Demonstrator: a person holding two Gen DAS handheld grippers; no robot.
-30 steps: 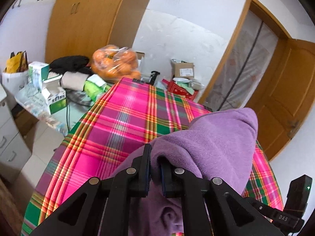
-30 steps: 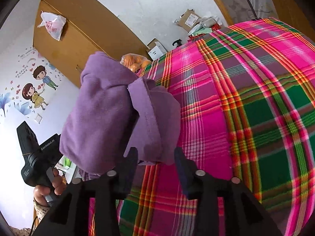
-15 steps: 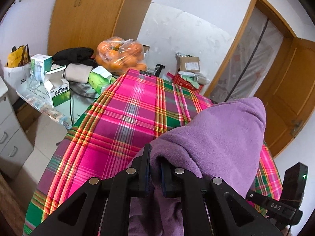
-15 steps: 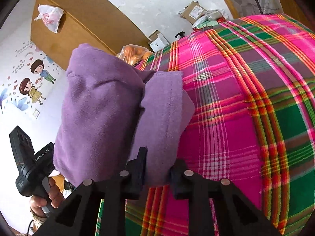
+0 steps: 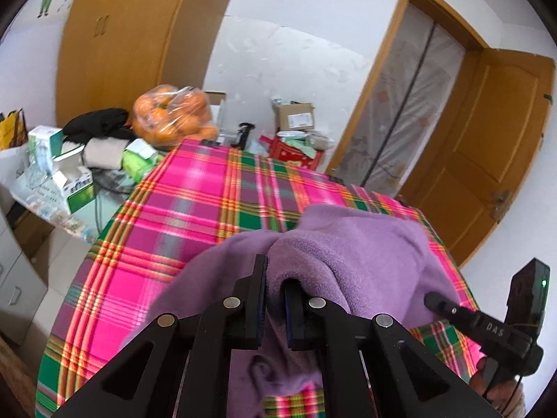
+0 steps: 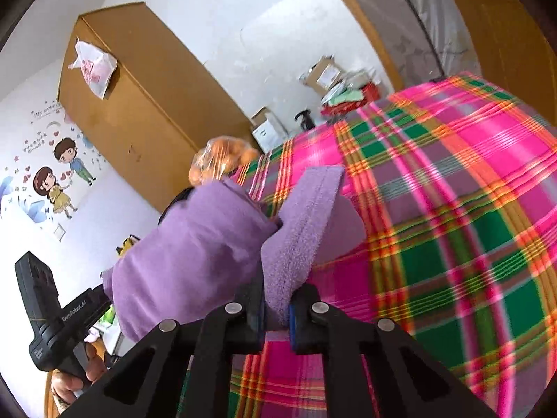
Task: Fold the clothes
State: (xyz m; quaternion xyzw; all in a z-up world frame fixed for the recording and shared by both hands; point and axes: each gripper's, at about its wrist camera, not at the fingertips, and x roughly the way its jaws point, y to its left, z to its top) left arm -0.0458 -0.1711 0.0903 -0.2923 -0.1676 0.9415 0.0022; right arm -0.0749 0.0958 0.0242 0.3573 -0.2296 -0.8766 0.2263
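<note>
Soft purple fleece garment point(image 5: 365, 254) bunched over pink-green plaid tablecloth point(image 5: 195, 205), left gripper point(image 5: 275, 299) and right gripper point(image 6: 276, 308) each clamped on a fold — hem edge raised, far cloth bare.

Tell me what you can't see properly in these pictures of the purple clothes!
- What kind of garment the purple garment is: bunched up in both views, its lower part hidden behind the left gripper.
- Where the right gripper pinches it: the cloth covers the fingertips.
- The plaid cloth in the right wrist view: smeared by motion blur.
- Print on the green-and-white boxes, left wrist view: too small.
</note>
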